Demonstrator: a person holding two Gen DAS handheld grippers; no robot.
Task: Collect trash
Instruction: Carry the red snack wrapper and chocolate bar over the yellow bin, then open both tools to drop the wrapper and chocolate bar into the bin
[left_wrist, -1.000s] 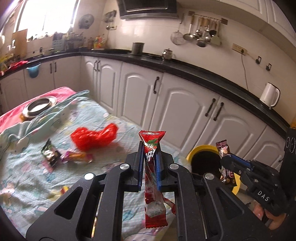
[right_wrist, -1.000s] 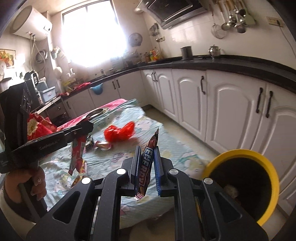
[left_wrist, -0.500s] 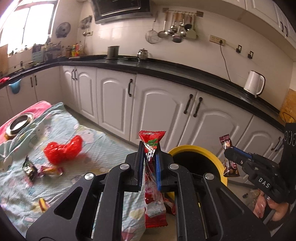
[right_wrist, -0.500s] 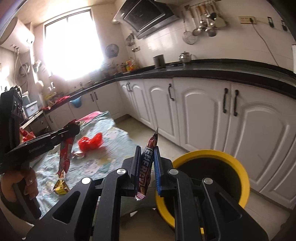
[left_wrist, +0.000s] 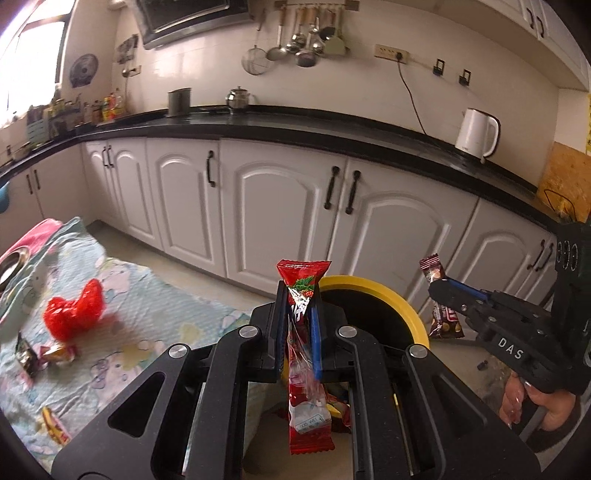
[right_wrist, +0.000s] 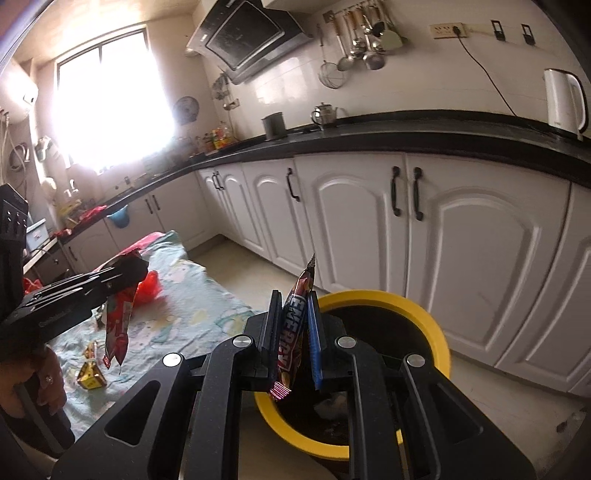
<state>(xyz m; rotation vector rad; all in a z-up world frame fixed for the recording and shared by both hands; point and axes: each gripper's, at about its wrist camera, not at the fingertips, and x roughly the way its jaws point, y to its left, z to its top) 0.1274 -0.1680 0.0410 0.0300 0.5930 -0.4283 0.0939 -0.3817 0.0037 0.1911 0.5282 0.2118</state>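
Left wrist view: the left hand-held gripper (left_wrist: 297, 325) is clamped on a red snack wrapper (left_wrist: 304, 354), which stands upright between the jaws, its top above the fingertips and its lower end hanging below them. The yellow-rimmed bin (left_wrist: 388, 299) lies directly beyond the fingertips, its rim partly hidden by them. To the right of the bin, the right hand-held gripper (left_wrist: 437, 291) is closed on a brown snack wrapper (left_wrist: 441, 314), held beside the rim. To the left of the bin, a cloth-covered desk (left_wrist: 155, 325) carries a red plastic bag (left_wrist: 74, 314) and small wrappers (left_wrist: 40, 354); bare floor separates the bin from the white cabinets (left_wrist: 280, 206). Right wrist view: the right hand-held gripper (right_wrist: 293, 325) is clamped on the brown snack wrapper (right_wrist: 293, 332), tilted, its lower end over the bin (right_wrist: 417, 306) opening. To the left of the bin, the left hand-held gripper (right_wrist: 127, 271) holds the red snack wrapper (right_wrist: 118, 328) above the desk (right_wrist: 192, 306) edge.
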